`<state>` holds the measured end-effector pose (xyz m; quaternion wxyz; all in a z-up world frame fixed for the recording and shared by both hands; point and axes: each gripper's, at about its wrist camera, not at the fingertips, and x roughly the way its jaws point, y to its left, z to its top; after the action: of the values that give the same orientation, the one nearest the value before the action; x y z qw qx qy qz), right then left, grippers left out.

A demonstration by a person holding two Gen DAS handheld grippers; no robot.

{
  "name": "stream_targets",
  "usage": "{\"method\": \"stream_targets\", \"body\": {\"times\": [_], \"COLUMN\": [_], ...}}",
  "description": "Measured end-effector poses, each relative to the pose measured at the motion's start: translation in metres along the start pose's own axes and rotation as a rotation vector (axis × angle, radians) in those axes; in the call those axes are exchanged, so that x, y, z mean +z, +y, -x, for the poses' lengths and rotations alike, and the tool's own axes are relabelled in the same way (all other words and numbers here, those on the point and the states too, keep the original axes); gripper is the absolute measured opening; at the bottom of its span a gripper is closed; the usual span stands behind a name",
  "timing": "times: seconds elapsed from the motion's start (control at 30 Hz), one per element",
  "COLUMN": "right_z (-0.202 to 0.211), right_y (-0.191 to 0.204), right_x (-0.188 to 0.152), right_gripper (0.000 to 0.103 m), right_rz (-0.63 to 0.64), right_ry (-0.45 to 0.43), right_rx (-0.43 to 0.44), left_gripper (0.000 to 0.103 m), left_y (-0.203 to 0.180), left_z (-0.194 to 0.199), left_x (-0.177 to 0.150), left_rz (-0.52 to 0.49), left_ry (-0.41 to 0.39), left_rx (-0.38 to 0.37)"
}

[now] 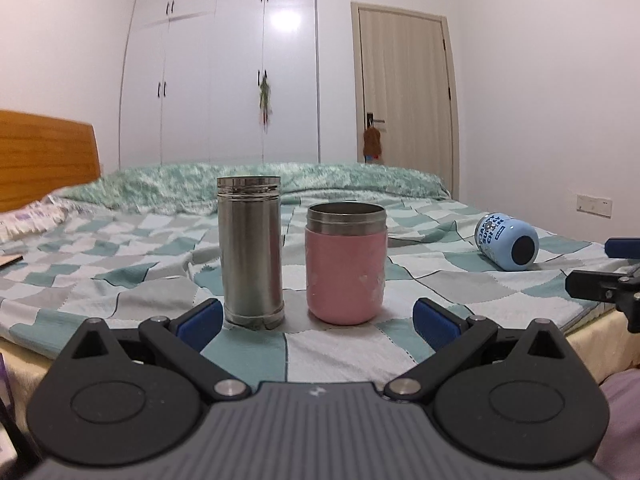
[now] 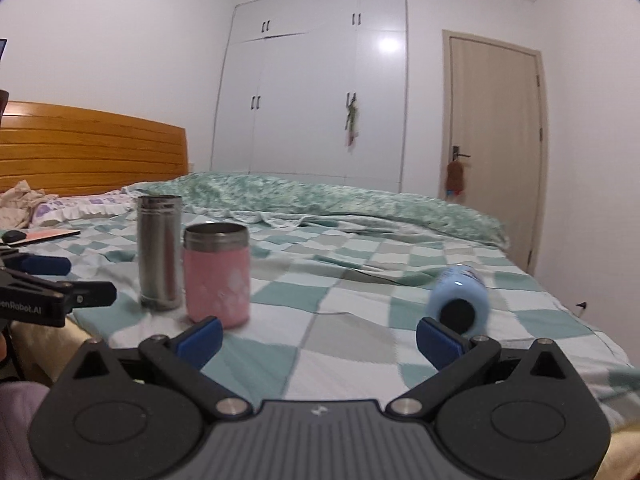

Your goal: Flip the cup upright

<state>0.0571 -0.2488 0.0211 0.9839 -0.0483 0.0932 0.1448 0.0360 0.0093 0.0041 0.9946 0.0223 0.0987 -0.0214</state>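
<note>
A light blue cup lies on its side on the checked bedspread, its dark base toward me; in the right wrist view it lies just beyond the right finger. A steel flask and a pink cup stand upright side by side, also seen in the right wrist view as the flask and the pink cup. My left gripper is open and empty, just in front of both. My right gripper is open and empty; it shows at the left wrist view's right edge.
The bed has a wooden headboard, a rumpled green quilt at the far side and pillows at left. A flat dark object lies near the pillows. A wardrobe and door stand behind.
</note>
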Motion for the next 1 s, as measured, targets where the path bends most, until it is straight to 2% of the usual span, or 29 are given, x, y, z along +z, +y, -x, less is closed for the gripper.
{"method": "stream_targets", "body": {"times": [0.2, 0.47, 1.0], "right_z": [0.016, 0.027, 0.026], "right_y": [0.001, -0.003, 0.000], "right_x": [-0.018, -0.020, -0.020], "right_gripper": [0.103, 0.103, 0.103], "right_rz": [0.015, 0.021, 0.039], "right_ry": [-0.065, -0.105, -0.112], "right_rx": [-0.052, -0.086, -0.093], "left_gripper": [0.103, 0.103, 0.103], "left_y": [-0.007, -0.004, -0.006], "left_z": [0.007, 0.006, 0.008], "left_x": [-0.010, -0.012, -0.012], "left_rz": [0.022, 0.063, 0.061], "left_ry": [-0.047, -0.048, -0.054], "left_rx": [0.025, 0.002, -0.001]}}
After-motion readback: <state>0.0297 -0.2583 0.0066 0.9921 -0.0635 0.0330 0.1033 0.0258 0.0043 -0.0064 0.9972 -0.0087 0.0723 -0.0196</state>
